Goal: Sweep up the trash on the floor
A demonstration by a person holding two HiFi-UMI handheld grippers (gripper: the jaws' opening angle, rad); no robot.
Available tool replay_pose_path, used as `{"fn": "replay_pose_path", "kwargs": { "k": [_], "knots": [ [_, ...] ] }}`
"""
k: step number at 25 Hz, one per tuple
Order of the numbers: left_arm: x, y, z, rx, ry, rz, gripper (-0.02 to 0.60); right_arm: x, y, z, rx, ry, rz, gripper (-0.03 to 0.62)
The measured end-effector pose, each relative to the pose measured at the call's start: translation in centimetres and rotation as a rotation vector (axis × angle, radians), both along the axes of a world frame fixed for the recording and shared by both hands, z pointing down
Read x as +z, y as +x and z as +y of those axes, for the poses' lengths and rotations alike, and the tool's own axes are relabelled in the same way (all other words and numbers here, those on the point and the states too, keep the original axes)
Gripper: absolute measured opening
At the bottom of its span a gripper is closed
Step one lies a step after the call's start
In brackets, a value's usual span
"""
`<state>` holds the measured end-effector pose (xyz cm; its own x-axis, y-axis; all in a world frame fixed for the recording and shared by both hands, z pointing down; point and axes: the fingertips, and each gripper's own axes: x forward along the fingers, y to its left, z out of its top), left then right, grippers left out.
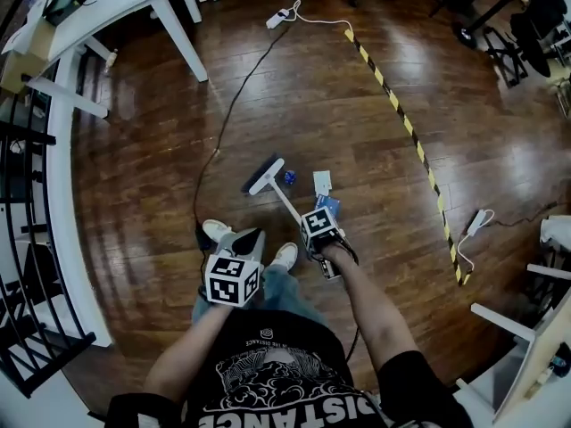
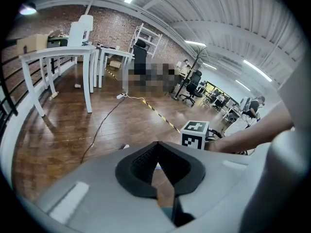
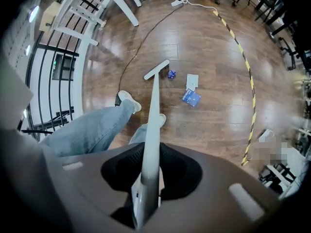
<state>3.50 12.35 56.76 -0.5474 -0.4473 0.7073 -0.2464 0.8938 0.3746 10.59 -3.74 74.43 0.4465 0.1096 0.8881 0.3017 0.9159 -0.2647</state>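
Note:
My right gripper (image 1: 312, 230) is shut on the white handle of a broom, whose dark-bristled head (image 1: 265, 175) rests on the wooden floor ahead of my feet. In the right gripper view the handle (image 3: 151, 130) runs out between the jaws to the broom head (image 3: 156, 69). Just right of the head lie a small blue crumpled scrap (image 1: 289, 177), a white paper (image 1: 322, 183) and a blue packet (image 1: 327, 205). My left gripper (image 1: 243, 239) hangs over my left shoe; its jaws (image 2: 158, 166) are shut with nothing between them.
A black cable (image 1: 227, 114) runs from a white power strip (image 1: 277, 18) to my feet. Yellow-black tape (image 1: 401, 119) crosses the floor on the right, near a second power strip (image 1: 477, 221). White table legs (image 1: 183, 38) stand far left, beside a black railing (image 1: 27, 239).

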Motion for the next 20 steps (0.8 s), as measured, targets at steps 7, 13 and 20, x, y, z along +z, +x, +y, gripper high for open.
{"fn": "replay_pose_path", "kwargs": {
  "k": [7, 13, 20],
  "knots": [
    [0.0, -0.9, -0.6, 0.032, 0.014, -0.012, 0.005, -0.6, 1.2, -3.6, 0.017, 0.041, 0.012, 0.083],
    [-0.6, -1.9, -1.9, 0.077, 0.038, -0.033, 0.005, -1.1, 3.5, -7.2, 0.069, 0.068, 0.021, 0.084],
    [-0.9, -1.7, -4.1, 0.126, 0.048, -0.04, 0.005, -1.5, 5.7, -11.8, 0.092, 0.116, 0.02, 0.084]
  ]
}}
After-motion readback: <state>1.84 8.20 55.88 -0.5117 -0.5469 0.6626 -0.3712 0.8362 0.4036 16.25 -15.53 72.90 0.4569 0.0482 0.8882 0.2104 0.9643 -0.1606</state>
